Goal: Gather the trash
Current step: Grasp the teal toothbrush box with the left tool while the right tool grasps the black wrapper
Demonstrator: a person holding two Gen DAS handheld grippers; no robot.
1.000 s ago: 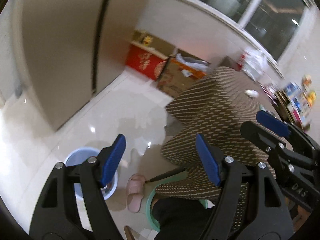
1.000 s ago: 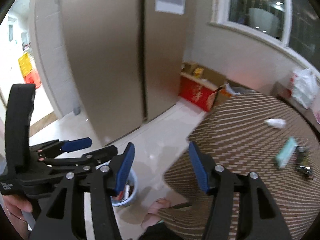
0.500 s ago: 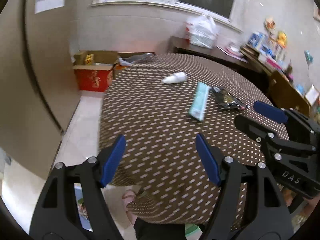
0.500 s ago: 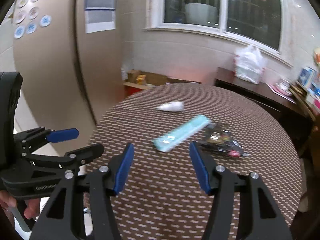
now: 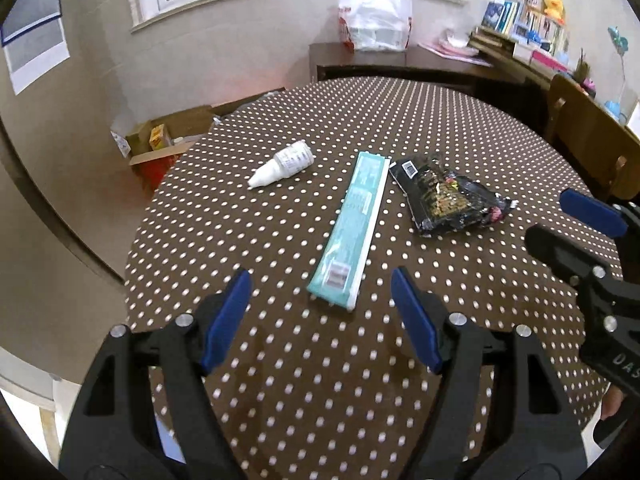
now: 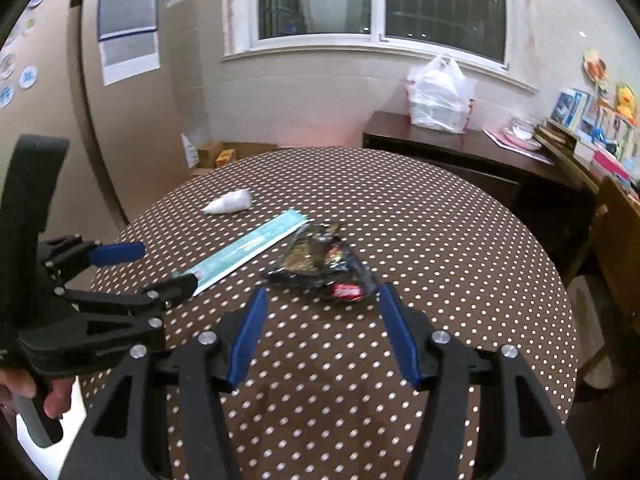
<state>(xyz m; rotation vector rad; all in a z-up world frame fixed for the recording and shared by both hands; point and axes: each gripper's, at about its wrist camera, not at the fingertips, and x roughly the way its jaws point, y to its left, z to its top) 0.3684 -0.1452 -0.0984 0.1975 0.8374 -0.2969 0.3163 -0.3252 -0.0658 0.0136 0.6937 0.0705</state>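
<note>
Brown white-dotted tablecloth [image 5: 280, 360], teal packet [image 5: 354, 222], black wrapper [image 5: 444, 196], white bottle [image 5: 282, 164]

A round table [image 5: 400, 360] in brown dotted cloth carries a small white bottle [image 5: 282, 164], a long teal packet [image 5: 352, 228] and a crumpled black wrapper [image 5: 448, 196], perhaps empty.

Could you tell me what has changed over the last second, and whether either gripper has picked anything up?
Both views swung from the fridge and floor bin onto the dotted table. The left gripper now faces the teal packet, the right gripper the black wrapper. Both stay open and empty; the white bottle lies untouched.
</note>
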